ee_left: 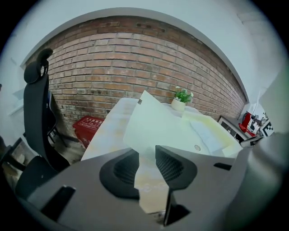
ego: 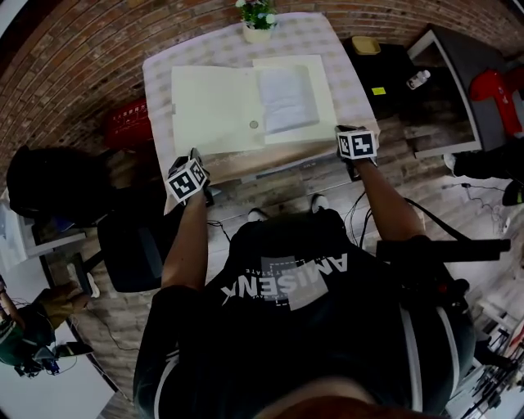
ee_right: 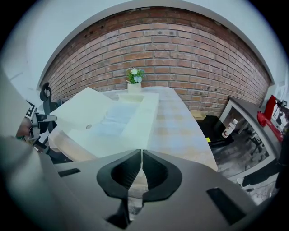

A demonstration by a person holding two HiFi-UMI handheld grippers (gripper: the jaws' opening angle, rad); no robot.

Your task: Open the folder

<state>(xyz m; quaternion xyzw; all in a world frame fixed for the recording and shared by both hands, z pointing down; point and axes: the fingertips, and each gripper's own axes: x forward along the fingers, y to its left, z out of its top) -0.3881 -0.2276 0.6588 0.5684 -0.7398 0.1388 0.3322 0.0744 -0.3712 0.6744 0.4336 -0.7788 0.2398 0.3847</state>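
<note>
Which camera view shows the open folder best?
The head view: it looks down on the whole folder, both halves spread. The left gripper view and right gripper view see it at a low slant.

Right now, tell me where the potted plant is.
In the head view the potted plant stands at the table's far edge, near its middle, just beyond the folder.

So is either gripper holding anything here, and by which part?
Nothing is held. The left gripper's jaws stand apart with nothing between them; the right gripper's jaws are together, empty. The folder lies open on the table, untouched.
</note>
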